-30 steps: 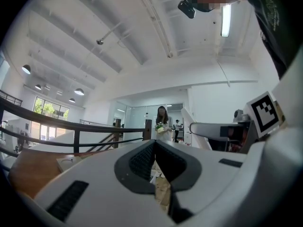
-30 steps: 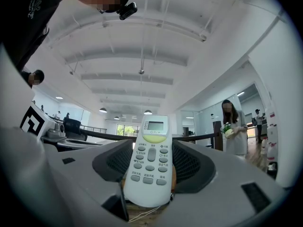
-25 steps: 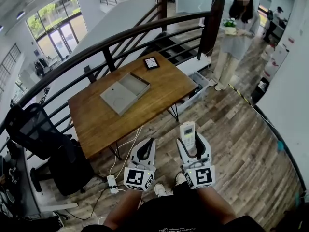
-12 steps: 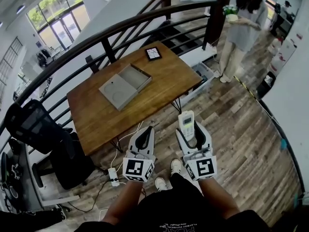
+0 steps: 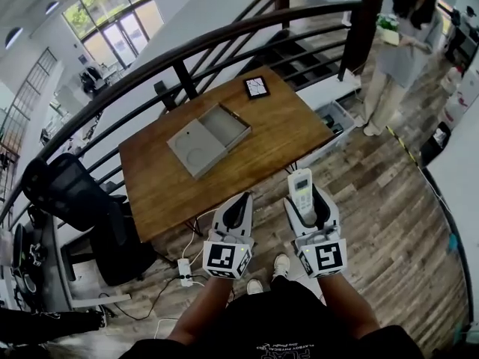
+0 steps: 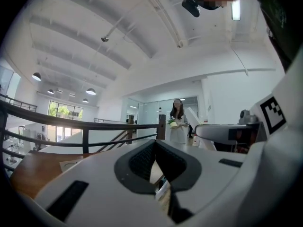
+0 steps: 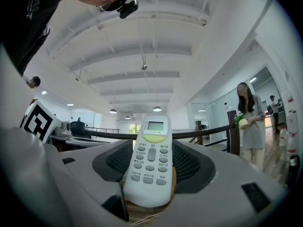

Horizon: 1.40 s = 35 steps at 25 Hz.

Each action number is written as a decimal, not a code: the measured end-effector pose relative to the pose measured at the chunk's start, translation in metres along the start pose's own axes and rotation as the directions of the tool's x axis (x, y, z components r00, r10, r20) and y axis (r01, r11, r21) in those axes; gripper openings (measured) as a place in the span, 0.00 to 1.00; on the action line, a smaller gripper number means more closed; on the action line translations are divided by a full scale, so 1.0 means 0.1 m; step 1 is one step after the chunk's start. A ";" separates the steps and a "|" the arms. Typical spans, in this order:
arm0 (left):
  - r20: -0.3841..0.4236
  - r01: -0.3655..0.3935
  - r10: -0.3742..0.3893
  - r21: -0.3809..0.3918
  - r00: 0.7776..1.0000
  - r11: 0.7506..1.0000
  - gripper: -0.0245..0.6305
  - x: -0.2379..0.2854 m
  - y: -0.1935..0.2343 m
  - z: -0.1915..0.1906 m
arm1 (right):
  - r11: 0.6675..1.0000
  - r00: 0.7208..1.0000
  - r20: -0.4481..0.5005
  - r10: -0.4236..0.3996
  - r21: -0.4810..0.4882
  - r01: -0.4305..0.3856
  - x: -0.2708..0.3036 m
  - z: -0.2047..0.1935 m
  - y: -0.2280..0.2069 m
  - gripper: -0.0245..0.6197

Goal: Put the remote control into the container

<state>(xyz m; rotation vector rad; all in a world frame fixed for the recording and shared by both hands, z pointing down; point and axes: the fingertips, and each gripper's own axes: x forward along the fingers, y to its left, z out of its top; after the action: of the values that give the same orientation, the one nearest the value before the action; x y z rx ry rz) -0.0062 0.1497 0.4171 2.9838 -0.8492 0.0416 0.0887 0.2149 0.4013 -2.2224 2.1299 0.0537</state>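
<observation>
Below the head camera, over the plank floor [image 5: 389, 223] and just short of the near edge of the wooden table [image 5: 165, 189], both grippers are held side by side in front of the person's body. The right gripper [image 5: 307, 202] has its jaws spread and pinching the white remote control [image 5: 301, 191] by its long sides. The remote's long axis runs along the jaws: the display end sticks out past the fingertips, pointing forward and away from the person toward the table, and the button face looks up. In the right gripper view the small screen and the yellow-green button sit at the far end, the rows of grey keys lie between the ribbed black pads [image 7: 118, 162], and the lower end rests deep in the throat of the jaws. The left gripper [image 5: 235, 208] holds nothing; in its own view the black pads [image 6: 142, 162] meet at the tips, with only a thin wedge of floor showing behind them. The shallow grey container [image 5: 203, 137] lies open near the middle of the table, well apart from the remote, its recessed half toward the dark handrail [image 5: 224, 42]. A black-framed card [image 5: 256, 87] lies at the table's far corner. A person [image 5: 404, 47] with a potted plant stands by the stairs
</observation>
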 end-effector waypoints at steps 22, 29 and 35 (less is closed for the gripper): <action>-0.022 -0.095 0.095 0.017 0.995 0.995 0.05 0.65 0.37 0.02 | 0.990 0.991 0.038 0.132 0.054 -0.133 0.93 0.04 -0.27 0.45; -0.004 -0.083 0.083 -0.004 0.997 0.997 0.05 0.97 0.65 0.01 | 0.990 0.990 0.022 0.142 0.025 -0.142 1.35 0.00 -0.30 0.45; 0.007 -0.095 0.095 -0.015 0.995 0.995 0.05 1.21 1.09 0.04 | 0.987 0.987 -0.005 0.162 0.016 -0.162 1.86 -0.08 -0.25 0.45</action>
<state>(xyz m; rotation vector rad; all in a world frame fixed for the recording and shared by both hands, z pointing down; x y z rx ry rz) 0.0389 -0.0068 0.4211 2.9304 -0.9875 0.0261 0.1219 0.0300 0.3972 -2.0392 2.3011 0.0373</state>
